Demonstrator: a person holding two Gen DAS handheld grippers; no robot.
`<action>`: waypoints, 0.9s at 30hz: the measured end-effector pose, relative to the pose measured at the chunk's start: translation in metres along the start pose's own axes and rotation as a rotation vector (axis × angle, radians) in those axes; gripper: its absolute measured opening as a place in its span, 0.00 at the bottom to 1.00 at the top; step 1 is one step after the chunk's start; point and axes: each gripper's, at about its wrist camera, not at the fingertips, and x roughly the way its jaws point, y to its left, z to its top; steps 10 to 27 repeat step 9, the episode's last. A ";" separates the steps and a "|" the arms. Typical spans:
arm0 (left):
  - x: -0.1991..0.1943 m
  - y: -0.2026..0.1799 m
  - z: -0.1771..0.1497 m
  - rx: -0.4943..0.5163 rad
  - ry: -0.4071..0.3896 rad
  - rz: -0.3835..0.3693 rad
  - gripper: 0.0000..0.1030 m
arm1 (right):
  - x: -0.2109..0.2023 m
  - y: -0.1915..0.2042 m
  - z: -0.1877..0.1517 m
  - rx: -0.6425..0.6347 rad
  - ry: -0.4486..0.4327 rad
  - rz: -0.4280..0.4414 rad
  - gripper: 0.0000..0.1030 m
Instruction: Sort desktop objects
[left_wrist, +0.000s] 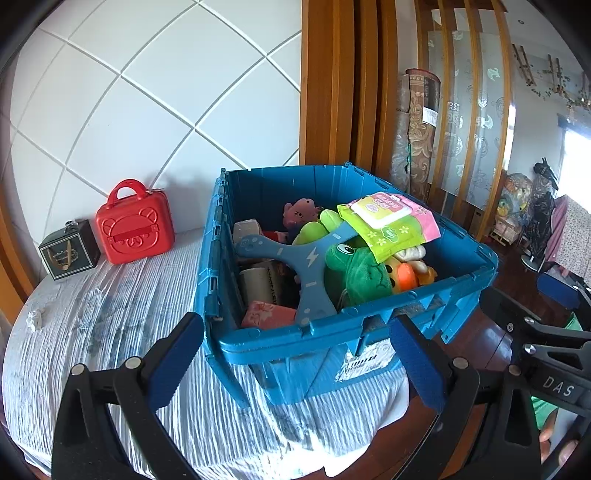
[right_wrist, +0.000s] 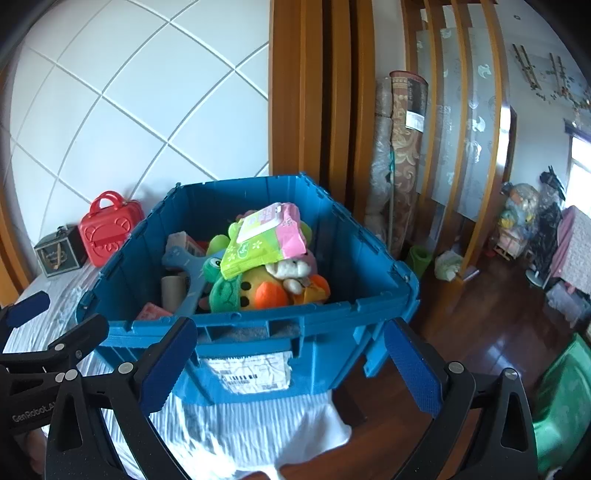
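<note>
Wide-open left hand-held gripper (left_wrist: 295, 365) before blue crate (left_wrist: 369, 328) at table edge (left_wrist: 369, 406).

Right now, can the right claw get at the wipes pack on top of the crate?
Probably yes. The wipes pack lies on top of the toy pile in the open blue crate, nothing over it, and the right claw is open, facing it across the near rim.

a blue crate (left_wrist: 332, 339) holds a green frog plush (left_wrist: 354, 269), a pink-and-green flowered wipes pack (left_wrist: 391, 225) and a pink plush (left_wrist: 299, 212). at the desk's far edge, a red bear-embossed case (left_wrist: 135, 227) and a black box (left_wrist: 68, 251). desk cloth (left_wrist: 110, 332) white, striped.
</note>
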 end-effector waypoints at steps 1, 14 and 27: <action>-0.002 0.000 -0.001 0.001 0.000 -0.003 0.99 | -0.002 -0.001 -0.001 0.003 0.000 -0.001 1.00; -0.010 -0.004 -0.004 0.010 -0.011 -0.013 0.99 | -0.008 -0.006 -0.005 0.015 0.001 -0.002 1.00; -0.010 -0.004 -0.004 0.010 -0.011 -0.013 0.99 | -0.008 -0.006 -0.005 0.015 0.001 -0.002 1.00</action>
